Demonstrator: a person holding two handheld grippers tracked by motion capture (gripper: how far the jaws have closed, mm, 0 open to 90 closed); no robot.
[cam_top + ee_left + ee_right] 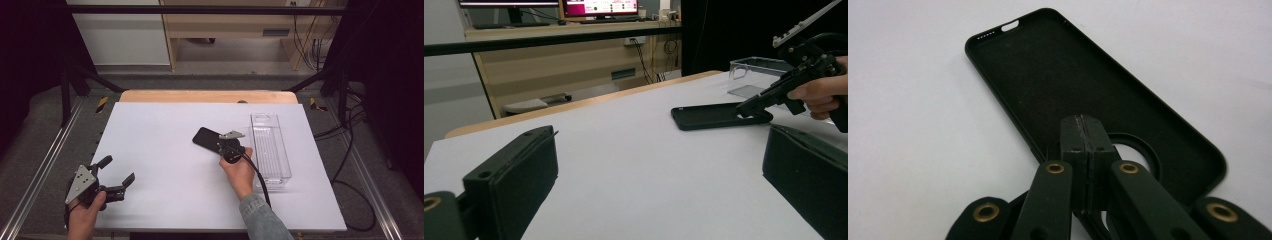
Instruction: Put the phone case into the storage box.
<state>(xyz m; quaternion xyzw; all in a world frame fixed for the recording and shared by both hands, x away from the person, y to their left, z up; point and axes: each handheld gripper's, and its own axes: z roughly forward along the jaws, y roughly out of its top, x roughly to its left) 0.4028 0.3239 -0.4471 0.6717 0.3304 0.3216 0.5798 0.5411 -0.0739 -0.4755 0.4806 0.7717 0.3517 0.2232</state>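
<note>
Grasp step: right gripper (1083,132) clamped shut on phone case (1058,85) edge. Left gripper (659,175) wide open, empty. Next, probably: lift, carry to clear bin (270,150).

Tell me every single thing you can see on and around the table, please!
phone case: one, black, lying open side up near the middle of the table.
clear box: one, see-through, long and narrow, on the table's right side.
table: one, white top with a wooden edge at the back.
wooden furniture: one, light brown, on the floor behind the table.
screens: two, lit, on a desk far back in the left gripper view.
cables: several, black, on the floor at the right.
left gripper: one, black, fingers wide apart, at the table's near left corner.
right gripper: one, black, fingers shut together at the phone case's near end.
</note>
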